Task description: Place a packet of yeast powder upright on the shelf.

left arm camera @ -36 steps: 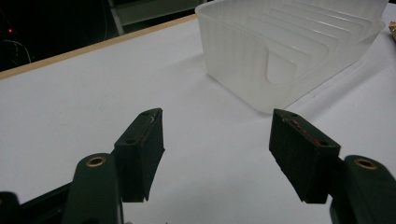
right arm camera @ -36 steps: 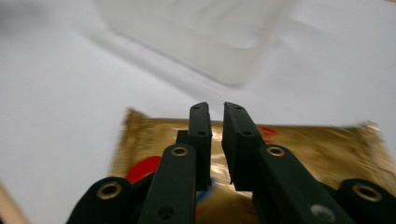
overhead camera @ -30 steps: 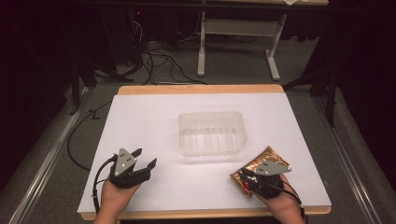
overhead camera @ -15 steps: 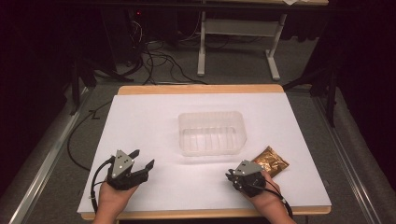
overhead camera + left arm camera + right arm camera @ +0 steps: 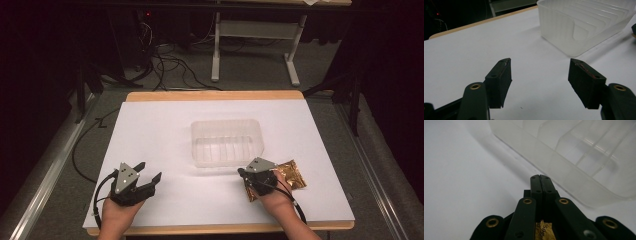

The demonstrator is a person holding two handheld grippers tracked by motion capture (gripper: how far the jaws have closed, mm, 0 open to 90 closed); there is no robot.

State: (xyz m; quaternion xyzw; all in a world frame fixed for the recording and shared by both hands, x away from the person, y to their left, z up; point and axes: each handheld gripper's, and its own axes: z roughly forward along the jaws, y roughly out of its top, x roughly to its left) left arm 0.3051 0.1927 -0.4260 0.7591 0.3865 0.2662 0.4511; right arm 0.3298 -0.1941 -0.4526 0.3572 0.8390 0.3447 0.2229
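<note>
On a white-covered table (image 5: 165, 130) edged in pale wood, at the centre of the high view, a clear plastic tub (image 5: 227, 142) is sitting open and rectangular, its rounded corners and ribbed floor showing through frosted, translucent walls. Nothing is lying inside it. Just below and to the right of the tub, a crinkled, glossy golden-brown snack packet (image 5: 289, 174) is lying flat on the sheet, its far end sticking out toward the frame's right while its near end is disappearing under the right gripper (image 5: 245, 176).

That matte black tool, topped by a grey three-cornered plate, is resting over the packet's left part, tips aimed at the tub's near wall. Its jaws have just been closing and are now pressed flat together; in the right gripper view the ridged pads (image 5: 537, 185) are meeting with nothing between their tips, while a scrap of printed gold foil is peeking out lower down between the arms. Whether the foil is being pinched there cannot be told.

At lower left of the high view, the left gripper (image 5: 149, 176) is being held low over bare white sheet, well apart from the tub. Its blocky black jaws are standing wide apart, and the left gripper view shows only plain tabletop between them.
</note>
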